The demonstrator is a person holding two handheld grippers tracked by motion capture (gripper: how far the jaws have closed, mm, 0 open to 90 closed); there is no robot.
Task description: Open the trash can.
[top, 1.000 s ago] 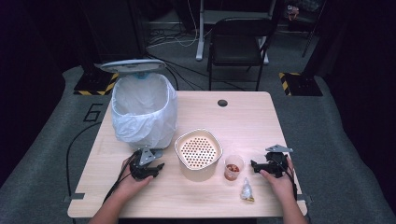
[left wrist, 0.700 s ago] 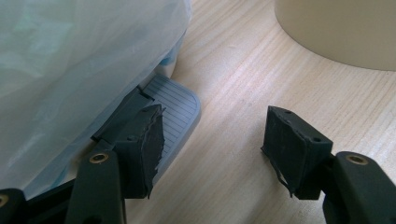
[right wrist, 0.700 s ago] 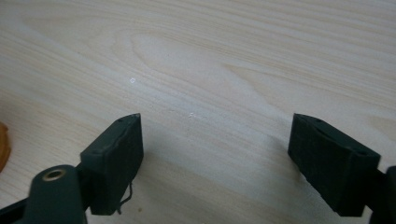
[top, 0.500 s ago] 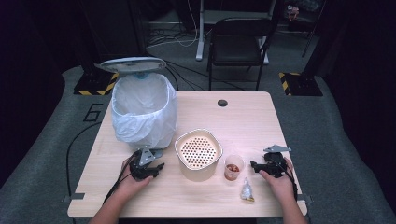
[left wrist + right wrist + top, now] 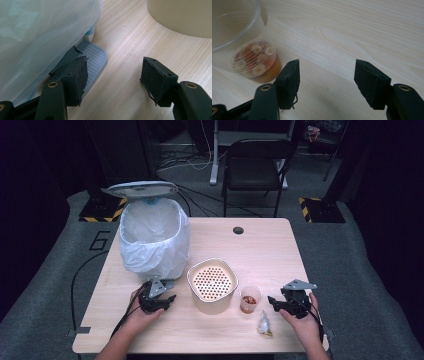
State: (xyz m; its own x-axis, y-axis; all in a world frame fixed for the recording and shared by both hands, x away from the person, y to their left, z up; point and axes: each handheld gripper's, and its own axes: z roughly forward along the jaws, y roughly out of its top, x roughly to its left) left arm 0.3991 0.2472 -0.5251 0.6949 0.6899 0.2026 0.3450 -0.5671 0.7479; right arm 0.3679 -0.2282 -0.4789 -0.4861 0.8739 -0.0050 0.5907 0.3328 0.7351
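Setting: pale wooden counter (image 5: 280,250) on grey carpet, with a dark chair (image 5: 254,167) behind its far edge.
Left gripper (image 5: 159,301): I hold it near the left edge, just in front of the bin; its fingers (image 5: 75,80) stand open with nothing between them.
Right gripper (image 5: 276,303): I hold it near the right edge, fingers (image 5: 289,82) spread and empty, pointing left at the cup.
Cup (image 5: 250,299): clear plastic, upright, just right of the beige bowl (image 5: 212,284) and just left of my right gripper.
Bin (image 5: 154,240): white-lined, lid (image 5: 142,189) raised, far left.
Wrapper (image 5: 263,325): small crumpled piece, near edge, in front of the cup.
High view: layout of both hands and the bowl's perforated insert.
Left gripper view: ribbed grey pedal (image 5: 93,56) at the bin's foot, with the left finger over it.
Right gripper view: cup (image 5: 255,62) holds reddish liquid with pale round slices.
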